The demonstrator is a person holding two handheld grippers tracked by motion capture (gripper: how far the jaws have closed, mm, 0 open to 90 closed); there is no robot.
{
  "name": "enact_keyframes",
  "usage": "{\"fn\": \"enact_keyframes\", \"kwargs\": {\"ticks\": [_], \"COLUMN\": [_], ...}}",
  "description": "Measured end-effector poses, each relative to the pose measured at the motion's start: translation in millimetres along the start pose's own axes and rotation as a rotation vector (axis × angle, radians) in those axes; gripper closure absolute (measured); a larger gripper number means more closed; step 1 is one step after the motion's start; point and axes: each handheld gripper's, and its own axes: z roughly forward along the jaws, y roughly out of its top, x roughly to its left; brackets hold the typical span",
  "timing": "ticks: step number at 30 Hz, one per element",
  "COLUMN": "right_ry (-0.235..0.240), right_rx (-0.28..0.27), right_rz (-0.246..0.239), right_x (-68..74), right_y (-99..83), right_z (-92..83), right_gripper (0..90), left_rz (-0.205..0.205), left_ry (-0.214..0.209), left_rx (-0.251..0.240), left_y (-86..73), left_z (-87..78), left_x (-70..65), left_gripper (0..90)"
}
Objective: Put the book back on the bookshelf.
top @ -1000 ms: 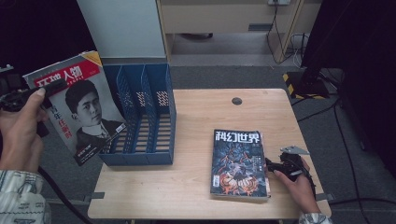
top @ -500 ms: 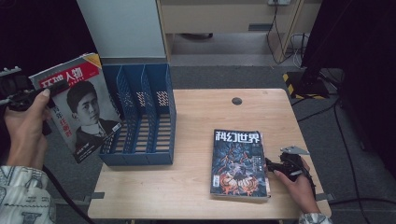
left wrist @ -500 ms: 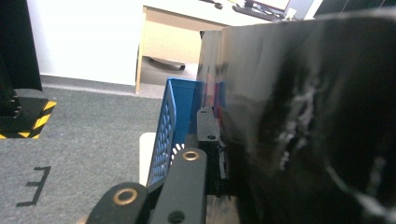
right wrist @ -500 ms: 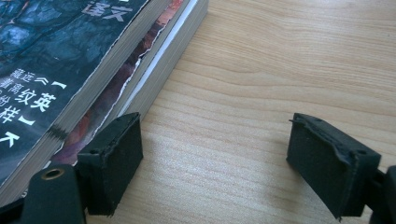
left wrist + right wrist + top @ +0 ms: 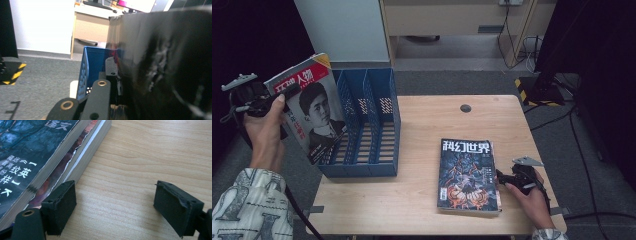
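At the far left of the high view, the left gripper [image 5: 272, 100] is held up off the table's left edge, its jaws pinched on the left edge of a red-topped magazine with a black-and-white portrait on its glossy cover [image 5: 309, 110]. The magazine hangs tilted in the air, its lower corner just in front of the left wall of the blue perforated plastic file rack with three upright slots [image 5: 377, 130], which stands on the left part of the pale wooden table [image 5: 422, 200]. In the left gripper view the magazine's dark cover [image 5: 165, 70] looms blurred at the right beside the black jaws, with the rack's blue wall [image 5: 86, 72] beyond. A small dark round cable hole [image 5: 465, 108] sits near the table's far edge. Right of centre lies a stack of dark science-fiction magazines with white characters and a fiery illustration on the top cover [image 5: 468, 175], flat on the wood. Just beside its right edge rests the right gripper [image 5: 502, 179], low on the table; in the right gripper view its jaws stand spread apart over bare wood, one pad [image 5: 61, 205] close against the stack's page edges [image 5: 82, 155], gripping nothing.
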Motion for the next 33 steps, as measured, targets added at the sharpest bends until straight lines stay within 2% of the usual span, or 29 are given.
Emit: {"fn": "enact_keyframes", "kwargs": {"ticks": [3, 4, 5, 6, 15, 16, 23, 25, 27, 33], "right_ry": [0.0, 0.0, 0.0, 0.0, 0.001, 0.001, 0.004, 0.004, 0.004, 0.004], "right_rx": [-0.003, -0.002, -0.002, -0.001, 0.001, 0.0, 0.0, 0.0, 0.0, 0.0], "right_rz": [-0.005, -0.004, -0.004, -0.001, -0.006, -0.007, -0.009, -0.009, -0.009, -0.014], "right_x": [0.0, 0.3, 0.3, 0.4, 0.0, 0.0, -0.2, -0.2, -0.2, -0.5], "right_y": [-0.7, -0.9, -0.9, -0.9, -0.9, -1.0, -1.1, -1.0, -1.1, -1.3], "right_z": [-0.5, -0.8, -0.8, -0.8, -0.9, -0.9, -1.0, -1.0, -1.0, -1.2], "right_gripper": [18.3, 18.3, 18.3, 18.3, 18.3, 18.2, 18.2, 18.2, 18.2, 18.2], "left_rz": [-0.016, 0.005, 0.005, 0.027, 0.037, 0.048, 0.06, 0.054, 0.068, 0.049], "left_ry": [0.0, -0.004, -0.004, -0.006, -0.023, -0.023, -0.017, -0.02, -0.017, -0.033], "left_rx": [-0.004, 0.003, 0.003, 0.004, -0.018, -0.017, -0.012, -0.032, -0.045, -0.07], "left_y": [-4.3, -7.1, -7.1, -9.3, -18.3, -21.2, -33.9, -35.3, -35.4, -34.9], "left_z": [2.6, 5.7, 5.7, 8.7, 23.4, 26.2, 30.3, 28.4, 26.7, 26.3], "left_x": [0.6, -0.9, -0.9, -3.1, -8.8, -10.4, -10.9, -10.9, -10.8, -6.0], "left_gripper": [85.7, 85.8, 85.7, 85.7, 85.4, 85.3, 85.2, 85.2, 85.3, 85.0]}}
